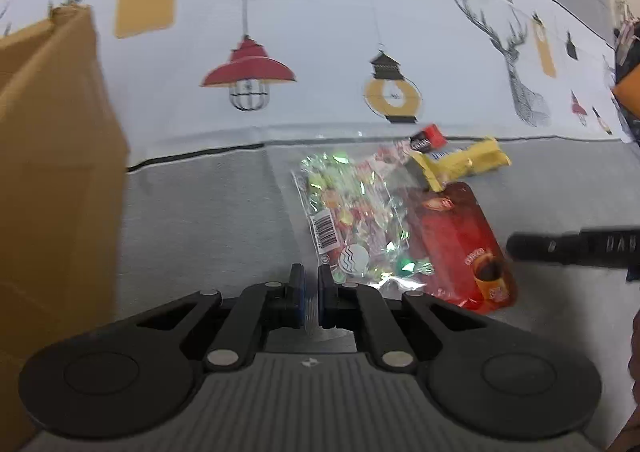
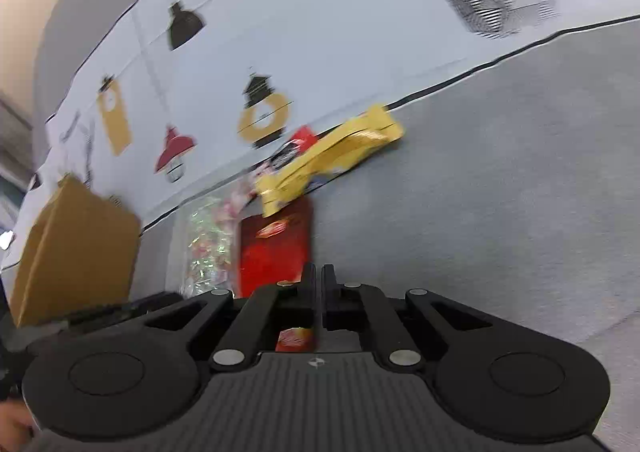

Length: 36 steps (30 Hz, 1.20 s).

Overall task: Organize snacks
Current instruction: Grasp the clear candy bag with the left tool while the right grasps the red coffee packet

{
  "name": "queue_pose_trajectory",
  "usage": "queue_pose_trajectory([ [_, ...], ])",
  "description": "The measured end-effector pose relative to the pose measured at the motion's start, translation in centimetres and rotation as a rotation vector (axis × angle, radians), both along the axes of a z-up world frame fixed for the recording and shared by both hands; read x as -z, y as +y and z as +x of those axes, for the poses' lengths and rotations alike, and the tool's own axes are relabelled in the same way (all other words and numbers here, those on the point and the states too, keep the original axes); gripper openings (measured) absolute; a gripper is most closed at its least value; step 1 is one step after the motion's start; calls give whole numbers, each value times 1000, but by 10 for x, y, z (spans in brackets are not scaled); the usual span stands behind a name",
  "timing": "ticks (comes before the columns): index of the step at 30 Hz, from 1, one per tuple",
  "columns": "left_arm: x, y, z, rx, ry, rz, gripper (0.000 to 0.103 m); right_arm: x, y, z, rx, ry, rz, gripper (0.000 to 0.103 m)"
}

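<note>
My left gripper (image 1: 311, 272) is shut on the near corner of a clear bag of bright wrapped candies (image 1: 352, 220), and thin film shows between its blue pads. Beside that bag lies a red coffee packet (image 1: 452, 240). My right gripper (image 2: 318, 272) is shut on the near edge of the red packet (image 2: 276, 252); a strip of the packet shows behind the fingers. In the left wrist view the right gripper (image 1: 516, 248) reaches in from the right to the packet's edge. A yellow packet (image 1: 464, 164) lies across the far ends of both, with a small red and black wrapper (image 1: 430, 138) behind it.
A brown cardboard box (image 1: 52, 172) stands at the left, close to the candy bag. It also shows in the right wrist view as the box (image 2: 76, 248). The snacks lie on a grey cloth strip (image 1: 208, 212) that borders a white cloth printed with lamps and deer (image 1: 320, 32).
</note>
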State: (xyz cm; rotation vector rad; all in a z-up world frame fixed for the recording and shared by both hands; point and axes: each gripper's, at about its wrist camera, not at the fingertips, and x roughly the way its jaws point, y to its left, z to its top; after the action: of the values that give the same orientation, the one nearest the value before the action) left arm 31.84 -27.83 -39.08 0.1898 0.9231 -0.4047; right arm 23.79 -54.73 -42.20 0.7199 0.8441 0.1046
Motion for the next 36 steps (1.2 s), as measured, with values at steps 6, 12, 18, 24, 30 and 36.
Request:
queue_pose_trajectory([
  [6,14,-17,0,54,-48,50,27,1,25,11,-91,-8,-32,13],
  [12,14,-13,6,49,-47,25,0,3,34,13,-100,-10,-61,11],
  [18,4,-4,-3,23,-63,99,0,-2,32,8,-67,-9,-140,0],
  [24,-12,9,-1,-8,44,-47,39,-18,11,-12,5,-27,-250,0],
  [30,-16,-25,17,-50,3,-20,94,-7,-4,-17,37,-5,-182,8],
  [36,13,-52,41,-36,105,-58,88,-6,41,2,-126,-38,-220,52],
])
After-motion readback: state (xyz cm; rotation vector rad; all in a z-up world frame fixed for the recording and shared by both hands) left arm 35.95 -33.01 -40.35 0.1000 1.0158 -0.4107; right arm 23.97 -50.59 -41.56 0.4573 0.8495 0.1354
